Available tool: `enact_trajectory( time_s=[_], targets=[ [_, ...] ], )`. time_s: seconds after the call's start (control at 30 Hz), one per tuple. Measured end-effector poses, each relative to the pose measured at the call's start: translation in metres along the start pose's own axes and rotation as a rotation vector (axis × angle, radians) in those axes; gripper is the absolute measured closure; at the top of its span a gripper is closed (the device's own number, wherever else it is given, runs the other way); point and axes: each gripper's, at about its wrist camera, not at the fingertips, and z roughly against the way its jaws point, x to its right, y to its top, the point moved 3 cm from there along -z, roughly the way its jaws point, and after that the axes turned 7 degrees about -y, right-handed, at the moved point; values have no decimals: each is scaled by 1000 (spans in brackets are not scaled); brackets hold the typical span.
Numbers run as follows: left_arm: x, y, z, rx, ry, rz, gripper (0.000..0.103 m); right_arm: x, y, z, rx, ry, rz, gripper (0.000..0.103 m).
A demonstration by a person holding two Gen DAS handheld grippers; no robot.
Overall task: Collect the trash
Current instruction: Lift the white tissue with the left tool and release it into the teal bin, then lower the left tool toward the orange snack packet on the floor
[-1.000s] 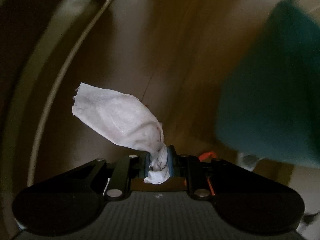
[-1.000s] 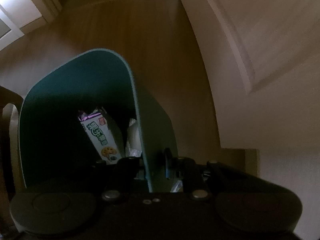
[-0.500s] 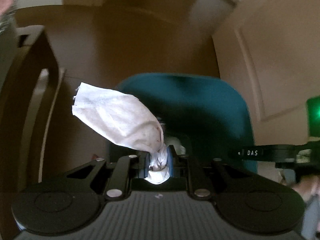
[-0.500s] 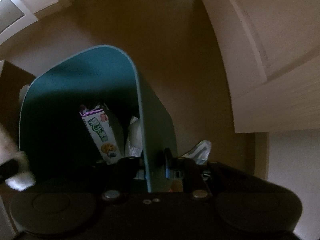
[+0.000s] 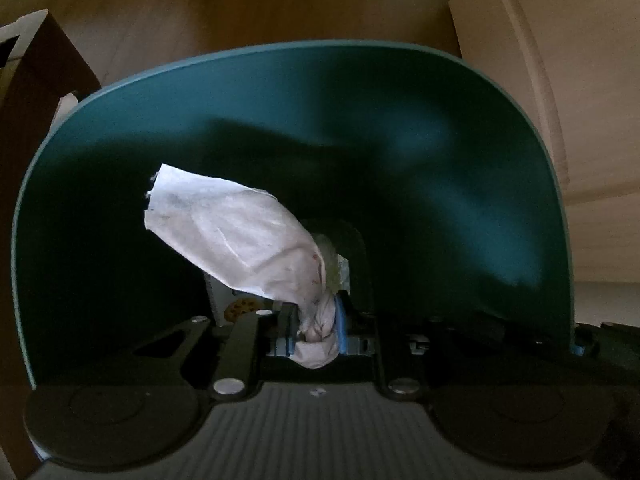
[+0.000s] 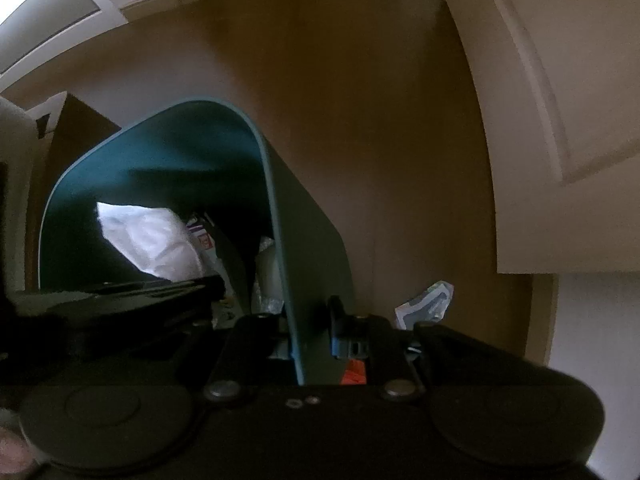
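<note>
My left gripper (image 5: 317,326) is shut on a crumpled white tissue (image 5: 232,236) and holds it over the mouth of the teal trash bin (image 5: 400,128). The tissue also shows in the right wrist view (image 6: 148,240), inside the bin's opening. My right gripper (image 6: 310,328) is shut on the bin's wall (image 6: 304,240) and holds the bin. Inside the bin lie a cookie wrapper (image 6: 202,236) and some clear plastic (image 6: 266,264).
A crumpled wrapper (image 6: 426,302) lies on the brown floor to the right of the bin. A dark wooden piece of furniture (image 5: 36,92) stands at the left. A pale panelled door (image 6: 540,92) is on the right.
My left gripper has carried the tissue from beside the bin to over its opening, and the bin now fills the left wrist view. The right gripper keeps its hold on the wall.
</note>
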Motion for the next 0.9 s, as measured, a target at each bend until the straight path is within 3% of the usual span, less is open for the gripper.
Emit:
enact_trajectory(
  time_s=[0.1,0.13,0.17,0.23,0.4,0.67,0.77,0.9],
  targets=[
    [6,-2,1,9,10,-6,75,-3,0,3,1,6,12,90],
    [8,-4,2,12,6,-2,66,-2,1,2,1,8,14,90],
    [13,-9,4,23,1,3,50,0,2,0,3,8,15,90],
    [11,-13,0,62,10,9,32,1,3,-3,9,6,17,90],
    [12,-18,14,125,-41,37,32,11,11,-19,22,-10,24,90],
    [-9,-30,50,286,-100,-40,30,52,26,-57,72,-68,-1,89],
    [-42,-41,50,314,-37,-64,30,73,30,-73,73,-82,-45,89],
    [-88,-57,18,266,49,-68,30,98,42,-84,87,-125,-98,90]
  ],
)
